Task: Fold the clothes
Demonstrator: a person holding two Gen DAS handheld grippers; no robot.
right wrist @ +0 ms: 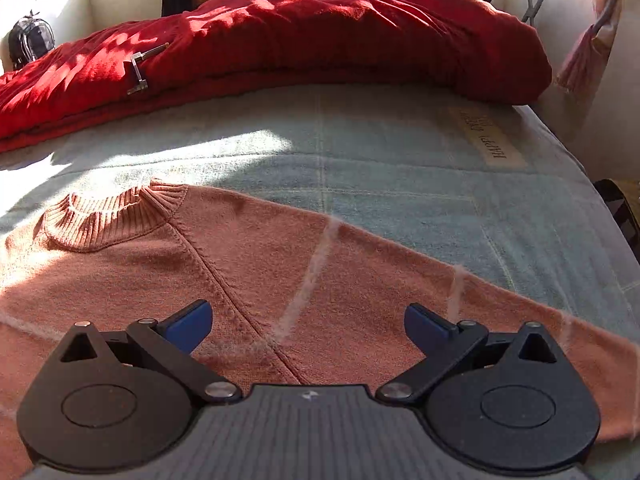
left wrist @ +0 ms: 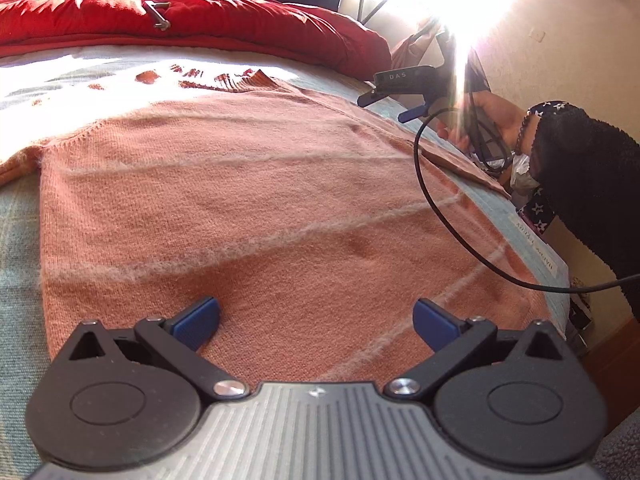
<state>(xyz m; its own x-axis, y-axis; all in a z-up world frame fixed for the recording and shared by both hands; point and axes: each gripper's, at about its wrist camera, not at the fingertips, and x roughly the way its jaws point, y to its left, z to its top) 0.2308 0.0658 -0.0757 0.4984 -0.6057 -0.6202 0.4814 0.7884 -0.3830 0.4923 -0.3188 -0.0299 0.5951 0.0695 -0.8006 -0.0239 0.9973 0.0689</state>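
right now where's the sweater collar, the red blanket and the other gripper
sweater collar (right wrist: 116,216), right wrist view, ribbed neck band
red blanket (right wrist: 320,40), right wrist view, top folds
right gripper (left wrist: 394,106), left wrist view, between its fingertips

Sweater (right wrist: 248,264) on bed (right wrist: 400,168), quilt (right wrist: 320,40) behind.

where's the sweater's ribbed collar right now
In the right wrist view the ribbed collar lies at upper left on the pale blue blanket, just short of the red duvet.
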